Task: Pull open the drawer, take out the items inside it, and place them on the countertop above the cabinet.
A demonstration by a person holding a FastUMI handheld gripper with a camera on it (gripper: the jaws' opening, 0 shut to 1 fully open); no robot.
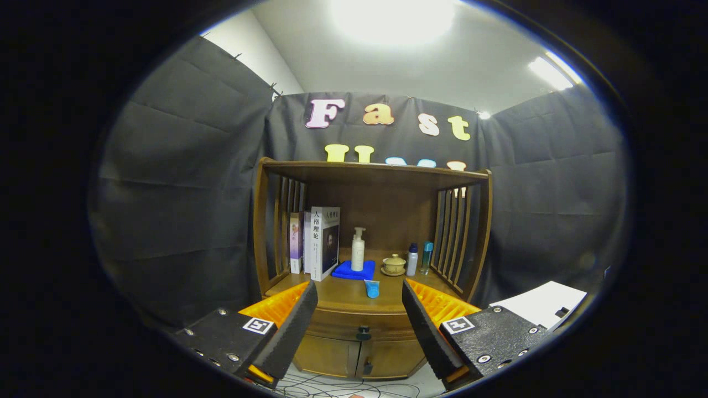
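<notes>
We hold the gripper [359,318] with its two fingers spread apart and empty, framing the one wooden cabinet [371,265] ahead, whose single drawer [354,323] sits closed below the countertop [345,296] with one dark knob [363,333] at its centre. On the countertop, nearest the drawer, stands one small blue cup [372,288]. Behind it we count one blue cloth [347,271] under one pump bottle [358,250], one lidded tea bowl [394,265], two small bottles [418,258] to the right, and three upright books [315,243] to the left.
</notes>
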